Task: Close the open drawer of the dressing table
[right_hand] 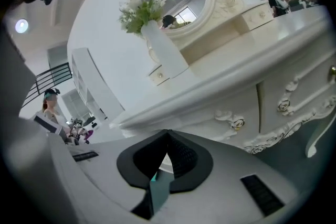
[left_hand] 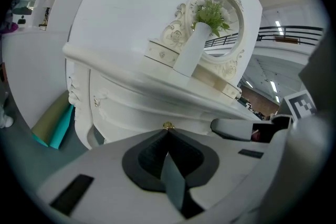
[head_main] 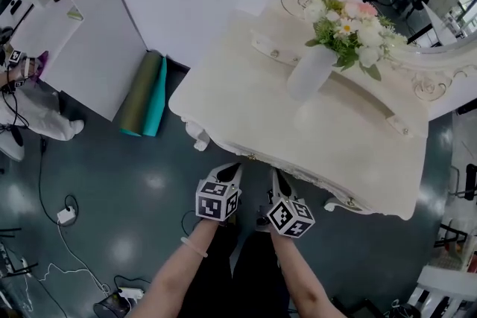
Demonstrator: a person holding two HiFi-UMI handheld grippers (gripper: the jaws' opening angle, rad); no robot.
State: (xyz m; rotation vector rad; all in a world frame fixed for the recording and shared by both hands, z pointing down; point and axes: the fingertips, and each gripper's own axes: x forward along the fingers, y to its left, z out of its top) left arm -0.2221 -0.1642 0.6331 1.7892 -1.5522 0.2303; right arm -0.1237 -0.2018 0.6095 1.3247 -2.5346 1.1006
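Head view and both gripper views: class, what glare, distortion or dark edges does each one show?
Head view: light spots glare on the glossy floor. Left gripper view: fisheye bows the dressing table, corners black. Right gripper view: same bowing, dark corners too.

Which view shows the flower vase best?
The head view: the vase is large and unblocked there, with its flowers in full colour. The left gripper view shows the vase small and side-on. The right gripper view shows the vase small, tilted, from below.

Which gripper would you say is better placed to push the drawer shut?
Left, probably: the left gripper, jaws shut, points at the gold knob; the right gripper faces the tabletop edge.
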